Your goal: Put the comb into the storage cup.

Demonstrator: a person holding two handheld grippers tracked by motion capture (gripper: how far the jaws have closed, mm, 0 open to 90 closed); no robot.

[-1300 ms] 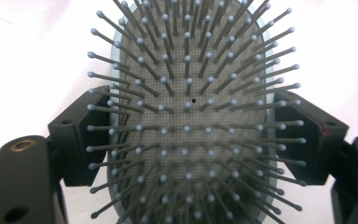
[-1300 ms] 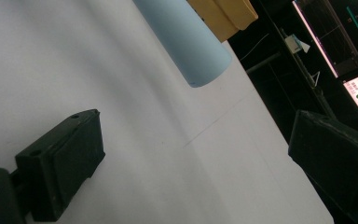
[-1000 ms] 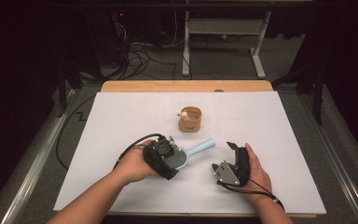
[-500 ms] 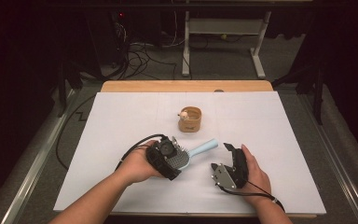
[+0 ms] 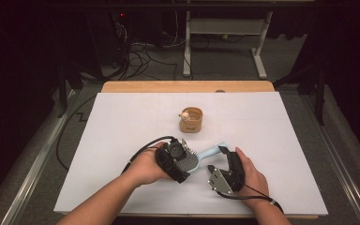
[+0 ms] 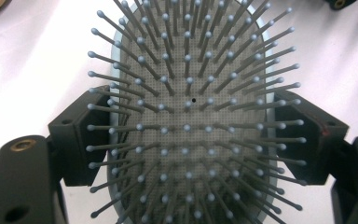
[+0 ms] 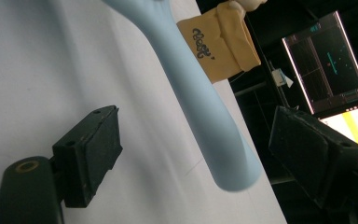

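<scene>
Pouch: a tan pouch (image 5: 191, 121) is seen upright mid-table, something pale poking from its mouth; what it is cannot be made out.
Hairbrush: a pale blue hairbrush (image 6: 186, 121) is gripped by the left gripper (image 5: 177, 159), jaws pressed against its head.
Right gripper: the right gripper (image 5: 225, 168) is held parted, the handle between its jaws.
Table: the table (image 5: 122, 122) is covered in white.
</scene>
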